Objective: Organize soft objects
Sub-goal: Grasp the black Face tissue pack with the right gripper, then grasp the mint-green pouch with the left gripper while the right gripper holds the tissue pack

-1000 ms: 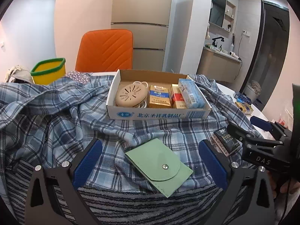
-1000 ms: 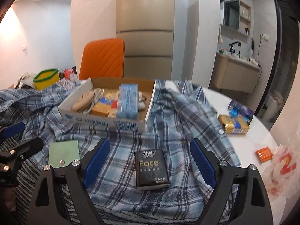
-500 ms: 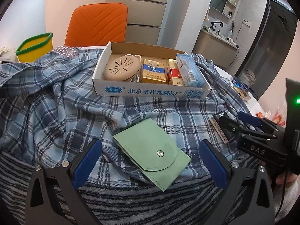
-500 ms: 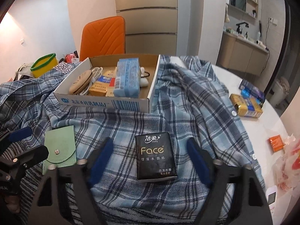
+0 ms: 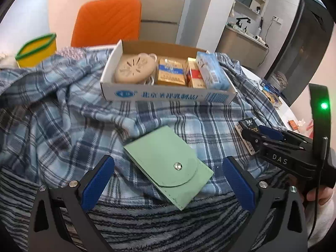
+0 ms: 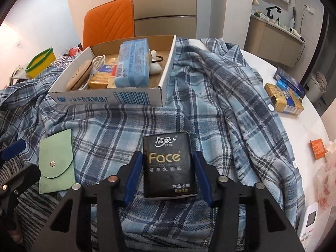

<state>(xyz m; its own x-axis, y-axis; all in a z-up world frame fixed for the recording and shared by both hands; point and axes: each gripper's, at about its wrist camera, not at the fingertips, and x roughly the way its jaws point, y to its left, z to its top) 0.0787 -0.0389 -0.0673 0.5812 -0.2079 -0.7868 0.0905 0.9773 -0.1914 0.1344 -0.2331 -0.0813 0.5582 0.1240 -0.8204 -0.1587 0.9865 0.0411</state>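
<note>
Right gripper (image 6: 167, 169): jaws closing around the black tissue pack (image 6: 168, 166), which sits lower centre of the right wrist view. Blue pads flank both long edges of the pack; I see a thin gap on each side, so not pressing yet as far as I can tell. Pack lies flat on the plaid shirt (image 6: 220, 105).

Left gripper (image 5: 168, 180): jaws wide apart, nothing clamped. The green snap pouch (image 5: 166, 166) lies between the two blue pads, lower centre of the left wrist view, turned diagonally, snap flap facing up. Neither pad touches it. Pouch rests partly on the plaid shirt and partly on the grey striped fabric (image 5: 168, 226) along the bottom of the frame.

In the left wrist view the right gripper shows at the right edge, with the tissue pack at its tips.

Cardboard box (image 5: 168, 95) sits upper centre on the shirt, holding a beige round disc (image 5: 134, 71), gold and red packets and a light blue tissue pack (image 5: 212, 73).

Orange chair (image 5: 107, 21) behind the box, yellow bin (image 5: 36, 52) upper left. More small boxes lie on the bare white table (image 6: 294, 130) at the right edge of the right wrist view.
</note>
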